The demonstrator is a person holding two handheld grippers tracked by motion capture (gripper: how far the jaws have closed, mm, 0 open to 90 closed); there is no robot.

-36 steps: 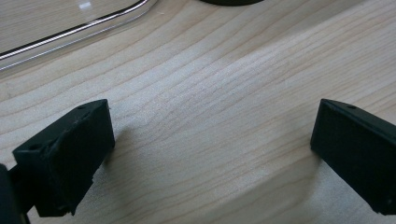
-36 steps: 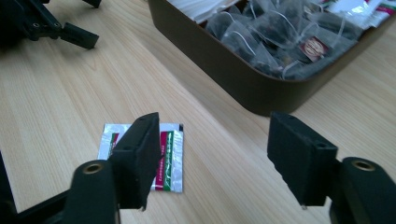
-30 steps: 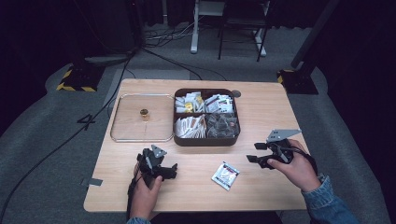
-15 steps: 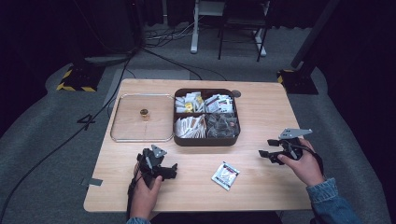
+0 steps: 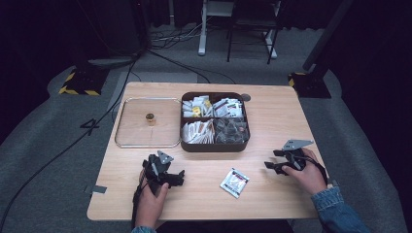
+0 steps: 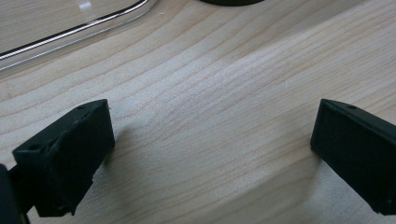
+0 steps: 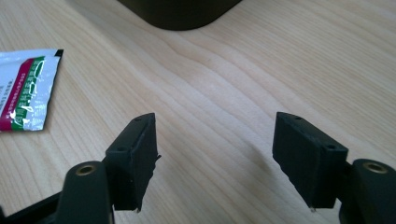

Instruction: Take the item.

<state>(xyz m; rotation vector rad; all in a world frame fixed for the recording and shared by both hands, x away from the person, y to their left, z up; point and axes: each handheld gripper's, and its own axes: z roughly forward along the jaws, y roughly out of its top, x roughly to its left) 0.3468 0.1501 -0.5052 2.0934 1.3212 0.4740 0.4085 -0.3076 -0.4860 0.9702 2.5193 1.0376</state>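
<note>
A white sachet (image 5: 234,182) with red and green print lies flat on the wooden table (image 5: 272,111), near the front between the two hands. My right gripper (image 5: 270,165) is low over the table to the right of it and points left toward it. In the right gripper view my right gripper (image 7: 215,149) is open over bare wood, with the sachet (image 7: 25,91) off to the left of its jaws. My left gripper (image 5: 178,177) rests at the front left. Its jaws (image 6: 210,135) stand wide open over bare wood.
A dark compartment box (image 5: 214,146) with several packets stands at the table's middle. Its corner (image 7: 182,14) lies ahead of the right jaws. A glass lid (image 5: 127,132) with a gold knob (image 5: 150,118) lies left of the box, and its rim (image 6: 70,32) is ahead of the left jaws.
The right hand has sunk toward the table with its gripper, ending low at the right of the sachet. The left hand and the sachet have stayed put.
</note>
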